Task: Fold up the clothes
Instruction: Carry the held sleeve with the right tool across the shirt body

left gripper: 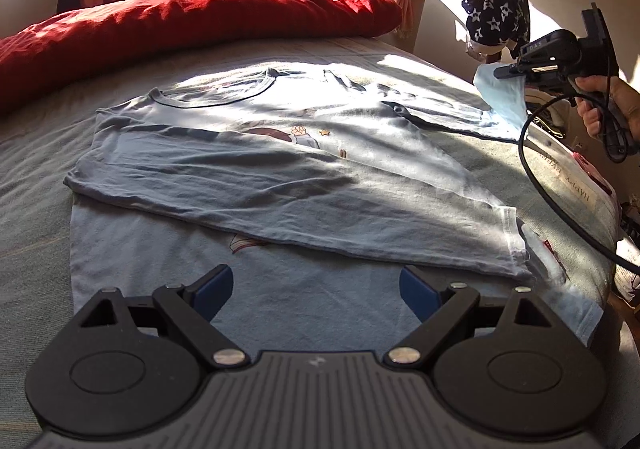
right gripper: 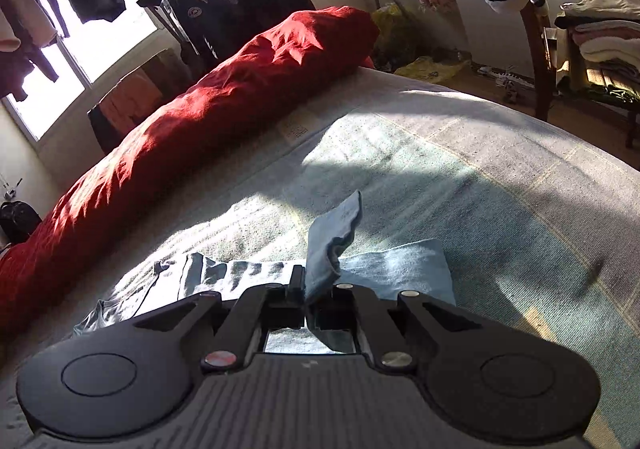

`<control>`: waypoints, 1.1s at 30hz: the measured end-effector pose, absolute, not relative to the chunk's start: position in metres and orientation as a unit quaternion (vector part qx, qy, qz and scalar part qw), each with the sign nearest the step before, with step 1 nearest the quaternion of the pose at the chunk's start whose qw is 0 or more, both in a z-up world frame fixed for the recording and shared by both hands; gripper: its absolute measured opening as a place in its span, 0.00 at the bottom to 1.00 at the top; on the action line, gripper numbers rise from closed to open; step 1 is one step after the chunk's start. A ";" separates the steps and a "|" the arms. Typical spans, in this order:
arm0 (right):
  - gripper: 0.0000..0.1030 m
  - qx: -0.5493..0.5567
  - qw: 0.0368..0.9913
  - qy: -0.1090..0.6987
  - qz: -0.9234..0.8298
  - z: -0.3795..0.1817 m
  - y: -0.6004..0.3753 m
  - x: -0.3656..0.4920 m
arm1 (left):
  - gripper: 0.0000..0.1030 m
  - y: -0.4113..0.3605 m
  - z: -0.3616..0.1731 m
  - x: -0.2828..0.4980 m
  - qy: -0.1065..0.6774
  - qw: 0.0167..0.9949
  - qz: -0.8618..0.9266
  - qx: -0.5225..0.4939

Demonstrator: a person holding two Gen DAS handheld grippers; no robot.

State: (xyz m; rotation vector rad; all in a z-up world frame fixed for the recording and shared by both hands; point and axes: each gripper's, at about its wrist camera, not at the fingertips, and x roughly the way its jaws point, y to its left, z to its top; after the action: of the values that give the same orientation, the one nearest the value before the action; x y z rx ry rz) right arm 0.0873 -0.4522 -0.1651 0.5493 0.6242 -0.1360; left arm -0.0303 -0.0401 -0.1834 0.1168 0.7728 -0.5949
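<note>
With right tongs [right gripper: 306, 289] clamped on the sleeve [right gripper: 334, 237], I carry it across the shirt [left gripper: 280, 153]; left tongs [left gripper: 316, 289], gaping, hover empty.

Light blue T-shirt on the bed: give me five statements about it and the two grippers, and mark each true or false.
1. The right gripper is shut on a sleeve of the light blue T-shirt. True.
2. The left gripper is clamped on the shirt's hem. False: its jaws stand wide open above the shirt with nothing between them.
3. One side of the shirt is already folded over its front. True.
4. The red duvet lies on top of the shirt. False: it lies bunched along the far side of the bed, apart from the shirt.
5. The sleeve in the right gripper lies flat on the bed. False: it is lifted clear of the bed.
</note>
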 end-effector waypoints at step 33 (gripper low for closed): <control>0.04 0.118 0.908 0.377 0.142 -0.145 -0.215 0.130 | 0.88 0.062 -0.164 -0.019 0.375 0.900 -0.219 -0.037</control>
State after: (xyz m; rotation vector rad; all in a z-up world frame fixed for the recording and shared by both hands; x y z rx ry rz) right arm 0.1301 -0.2154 -0.1448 0.2433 0.7780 0.2929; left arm -0.0189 0.0620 -0.1641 -0.0775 0.7770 -0.4524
